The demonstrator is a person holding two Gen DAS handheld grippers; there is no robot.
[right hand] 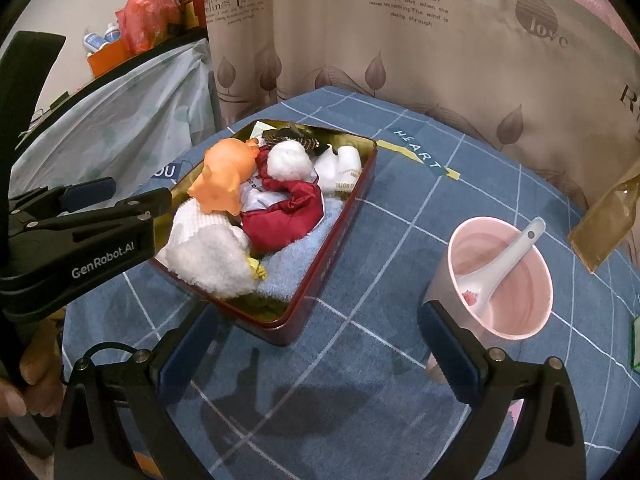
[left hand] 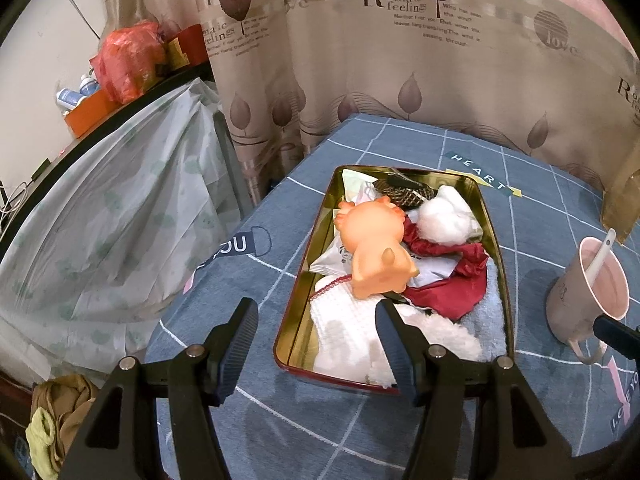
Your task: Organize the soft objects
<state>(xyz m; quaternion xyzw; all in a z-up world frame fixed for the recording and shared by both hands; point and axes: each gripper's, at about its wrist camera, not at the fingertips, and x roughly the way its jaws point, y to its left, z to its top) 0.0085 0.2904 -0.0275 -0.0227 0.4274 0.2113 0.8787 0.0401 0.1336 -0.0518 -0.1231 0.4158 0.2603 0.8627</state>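
Note:
A red tin with a gold inside (left hand: 294, 312) (right hand: 340, 240) sits on the blue checked cloth. It holds an orange rubber pig (left hand: 376, 248) (right hand: 224, 180), a dark red pouch (left hand: 452, 288) (right hand: 288, 216), white fluffy cloths (left hand: 352, 332) (right hand: 212, 256), a white ball (left hand: 444, 212) (right hand: 288, 162), a light blue towel (right hand: 296, 260) and packets. My left gripper (left hand: 316, 320) (right hand: 114, 194) is open and empty at the tin's near left end. My right gripper (right hand: 316, 320) is open and empty, hovering before the tin and cup.
A pink cup (left hand: 588, 292) (right hand: 500, 276) with a white spoon (right hand: 504, 264) stands right of the tin. A leaf-print curtain (left hand: 360, 60) hangs behind. A plastic-draped table (left hand: 100, 200) with an orange box is to the left. A brown bag (right hand: 608, 216) lies at right.

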